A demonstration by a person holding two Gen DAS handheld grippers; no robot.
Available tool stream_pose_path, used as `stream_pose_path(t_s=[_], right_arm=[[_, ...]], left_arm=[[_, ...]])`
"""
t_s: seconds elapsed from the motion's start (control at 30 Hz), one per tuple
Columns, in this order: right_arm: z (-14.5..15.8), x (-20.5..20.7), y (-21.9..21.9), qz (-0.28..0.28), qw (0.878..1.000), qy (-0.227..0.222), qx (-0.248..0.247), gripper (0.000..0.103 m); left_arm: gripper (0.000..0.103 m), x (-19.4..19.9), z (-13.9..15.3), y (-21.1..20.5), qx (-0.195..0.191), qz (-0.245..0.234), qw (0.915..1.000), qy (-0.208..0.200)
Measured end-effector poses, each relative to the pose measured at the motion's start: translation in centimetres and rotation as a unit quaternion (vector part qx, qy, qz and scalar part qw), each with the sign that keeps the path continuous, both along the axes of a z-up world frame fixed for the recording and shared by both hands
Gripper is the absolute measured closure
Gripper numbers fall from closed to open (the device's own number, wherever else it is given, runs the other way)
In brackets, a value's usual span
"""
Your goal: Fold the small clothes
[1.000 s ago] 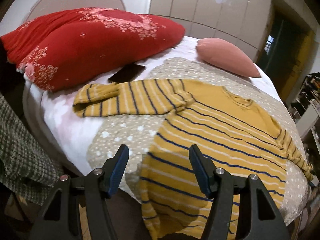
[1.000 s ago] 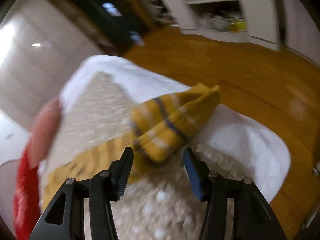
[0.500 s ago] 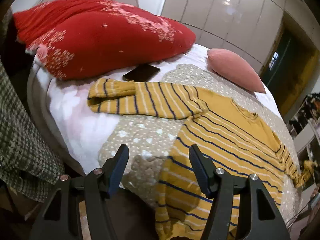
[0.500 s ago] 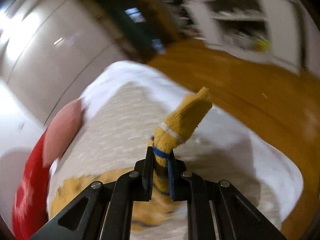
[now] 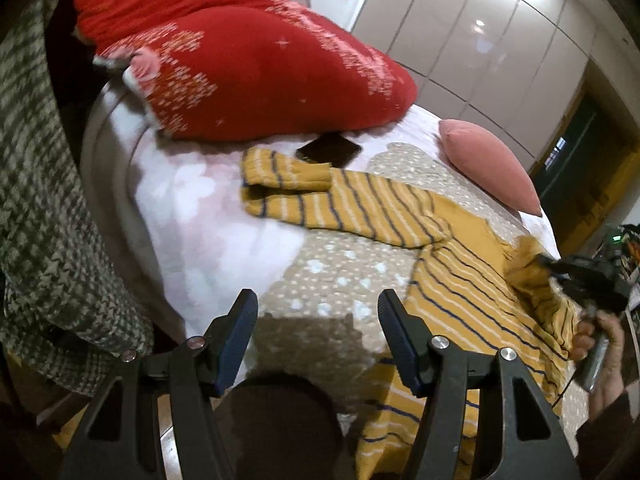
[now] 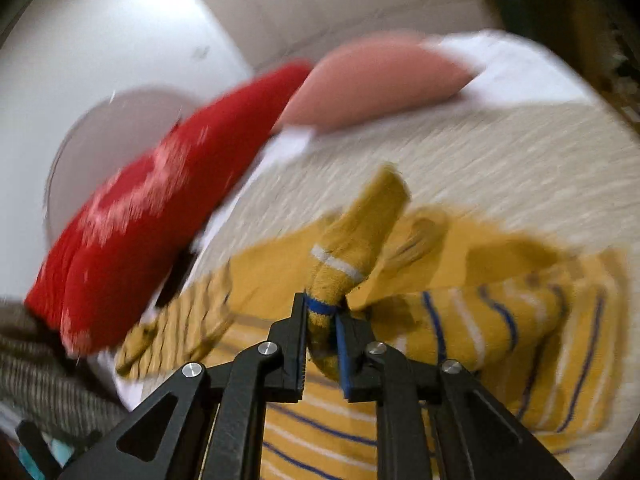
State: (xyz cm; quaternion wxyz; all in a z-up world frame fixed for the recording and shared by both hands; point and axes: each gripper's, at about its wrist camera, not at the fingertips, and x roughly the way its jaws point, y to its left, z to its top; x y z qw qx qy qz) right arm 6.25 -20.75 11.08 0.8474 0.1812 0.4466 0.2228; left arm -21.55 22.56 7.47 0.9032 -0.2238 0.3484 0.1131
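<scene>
A yellow sweater with navy and white stripes (image 5: 460, 280) lies spread on the bed, its left sleeve (image 5: 320, 196) stretched out toward the red pillow. My left gripper (image 5: 316, 320) is open and empty, above the bed's near edge, left of the sweater body. My right gripper (image 6: 322, 320) is shut on the cuff of the right sleeve (image 6: 356, 236) and holds it lifted over the sweater body. The right gripper also shows in the left wrist view (image 5: 580, 276) at the sweater's right side.
A large red pillow (image 5: 248, 64) and a pink cushion (image 5: 488, 164) lie at the head of the bed. A dark phone (image 5: 328, 150) lies by the left sleeve. A houndstooth cloth (image 5: 44, 216) hangs at the left. Wardrobe doors (image 5: 500, 48) stand behind.
My right gripper closed on the right sleeve cuff and carried it up and inward over the sweater. My left gripper shifted left along the bed's edge, staying open.
</scene>
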Motion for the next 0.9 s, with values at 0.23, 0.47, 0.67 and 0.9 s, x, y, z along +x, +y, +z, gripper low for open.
stream_pose_path(t_s=[0.23, 0.47, 0.67, 0.9], right_arm=[[-1.2, -1.0, 2.6, 0.020, 1.000, -0.002, 0.001, 0.067], [1.6, -4.1, 4.7, 0.064, 0.996, -0.039, -0.040, 0.058], [0.9, -6.1, 9.7, 0.111, 0.991, -0.043, -0.061, 0.058], [0.1, -8.4, 6.1, 0.087, 0.994, -0.035, -0.058, 0.058]], left_arm=[[0.041, -0.6, -1.8, 3.1, -0.020, 0.032, 0.9992, 0.008], [0.041, -0.6, -2.3, 4.4, -0.026, 0.051, 0.9983, 0.012], [0.038, 3.4, -0.9, 5.1, 0.052, 0.048, 0.9974, 0.011], [0.037, 12.2, -1.9, 5.0, 0.254, 0.001, 0.9652, 0.063]])
